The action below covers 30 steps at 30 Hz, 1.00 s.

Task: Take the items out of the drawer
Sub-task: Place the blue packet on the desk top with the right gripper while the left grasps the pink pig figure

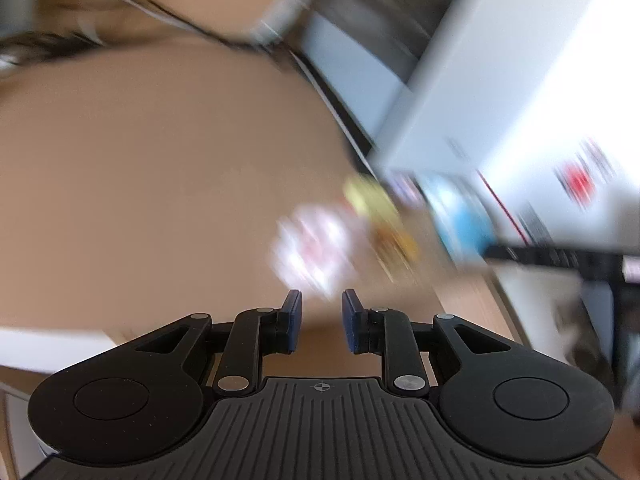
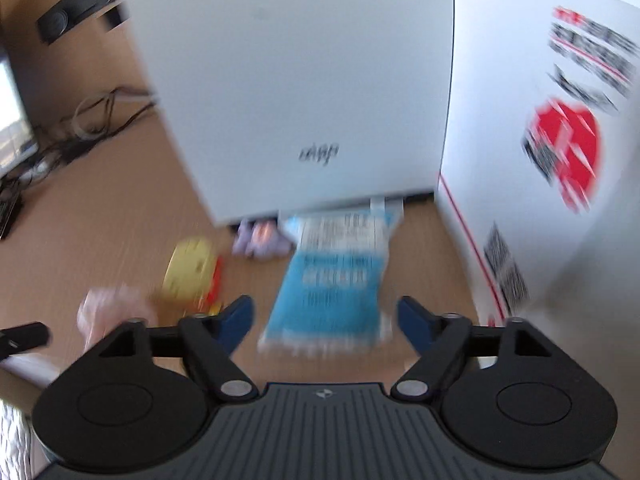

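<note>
Both views are blurred by motion. A blue packet lies on the wooden table, its near end between the wide-apart fingers of my open right gripper; no contact shows. To its left lie a yellow packet, a pink-white packet and a purple item. My left gripper is open with a narrow gap and nothing in it, just short of the pink-white packet. Beyond that are the yellow packet and the blue packet. No drawer is clearly recognisable.
A white box with a dark logo stands right behind the packets. A white carton with red print walls off the right side. Cables and dark devices lie at the table's far left. Bare wood fills the left wrist view's left.
</note>
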Motion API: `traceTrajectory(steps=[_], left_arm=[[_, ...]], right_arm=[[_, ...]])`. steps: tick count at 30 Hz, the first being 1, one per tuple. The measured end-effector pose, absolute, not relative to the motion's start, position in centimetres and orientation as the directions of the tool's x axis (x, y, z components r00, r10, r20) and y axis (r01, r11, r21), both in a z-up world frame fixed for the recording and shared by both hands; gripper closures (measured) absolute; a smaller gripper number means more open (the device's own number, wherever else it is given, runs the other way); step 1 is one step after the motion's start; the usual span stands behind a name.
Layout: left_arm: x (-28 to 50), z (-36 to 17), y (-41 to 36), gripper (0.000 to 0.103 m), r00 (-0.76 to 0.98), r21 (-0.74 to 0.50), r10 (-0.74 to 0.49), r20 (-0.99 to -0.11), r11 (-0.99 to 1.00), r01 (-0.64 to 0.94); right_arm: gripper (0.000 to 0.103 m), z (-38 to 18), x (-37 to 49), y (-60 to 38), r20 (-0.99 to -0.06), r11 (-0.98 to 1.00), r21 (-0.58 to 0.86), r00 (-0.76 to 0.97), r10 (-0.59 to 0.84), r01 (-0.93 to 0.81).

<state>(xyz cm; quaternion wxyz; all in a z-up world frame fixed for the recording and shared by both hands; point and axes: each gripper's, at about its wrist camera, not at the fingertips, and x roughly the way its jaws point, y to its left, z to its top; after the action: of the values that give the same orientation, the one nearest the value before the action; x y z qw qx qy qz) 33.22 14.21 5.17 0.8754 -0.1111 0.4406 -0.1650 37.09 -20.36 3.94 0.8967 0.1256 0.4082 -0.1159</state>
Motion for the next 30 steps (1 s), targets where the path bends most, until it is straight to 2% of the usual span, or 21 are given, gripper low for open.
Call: traceTrajectory(steps=[2,5,9,15,23,25,26,28,30], left_arm=[[32.7,3.4,12.6,0.079,0.413,-0.387,-0.459,-0.786,0.888,0.249],[32.5,-0.3,10.1,0.079,0.229,-0.352,-0.414,-0.881,0.897,0.266],[33.2,-4.1,8.4,0.079,0.13,-0.381,-0.41,-0.903,0.902,0.203],[33.1,-7.0,6.7,0.079,0.018,-0.36,-0.37,-0.929,0.913,0.192],[33.4,-7.2,5.0,0.077,0.016,-0.322,-0.337,-0.941,0.913,0.252],[33.1,-7.3,4.5,0.069,-0.019,-0.326,-0.336,-0.942,0.897,0.299],[33.0,-7.5,4.5,0.062,-0.041,-0.331,-0.335,-0.941,0.893,0.306],[32.7,-7.9,4.8,0.061,-0.045,-0.342,-0.346,-0.937,0.888,0.306],[32.8,-7.9,5.0,0.061,-0.038,-0.35,-0.355,-0.934,0.892,0.287]], right_arm=[[0.014,3.5,35.5,-19.3,-0.775,0.948,0.129,0.626,-0.087,0.292],[0.014,3.1,32.2,-18.4,-0.799,0.951,0.128,0.597,-0.07,0.282],[0.014,2.6,28.9,-16.8,-0.824,0.949,0.124,0.563,-0.064,0.29],[0.014,1.9,25.5,-16.0,-0.845,0.943,0.111,0.529,-0.077,0.314],[0.009,1.2,23.6,-16.4,-0.86,0.931,0.112,0.502,-0.084,0.349],[0.008,1.3,23.5,-16.4,-0.861,0.932,0.116,0.502,-0.079,0.344],[0.007,1.3,23.4,-16.3,-0.86,0.934,0.116,0.505,-0.077,0.339],[0.001,1.4,23.3,-16.3,-0.857,0.936,0.112,0.509,-0.079,0.333],[0.001,1.3,23.4,-16.3,-0.858,0.937,0.109,0.507,-0.079,0.331]])
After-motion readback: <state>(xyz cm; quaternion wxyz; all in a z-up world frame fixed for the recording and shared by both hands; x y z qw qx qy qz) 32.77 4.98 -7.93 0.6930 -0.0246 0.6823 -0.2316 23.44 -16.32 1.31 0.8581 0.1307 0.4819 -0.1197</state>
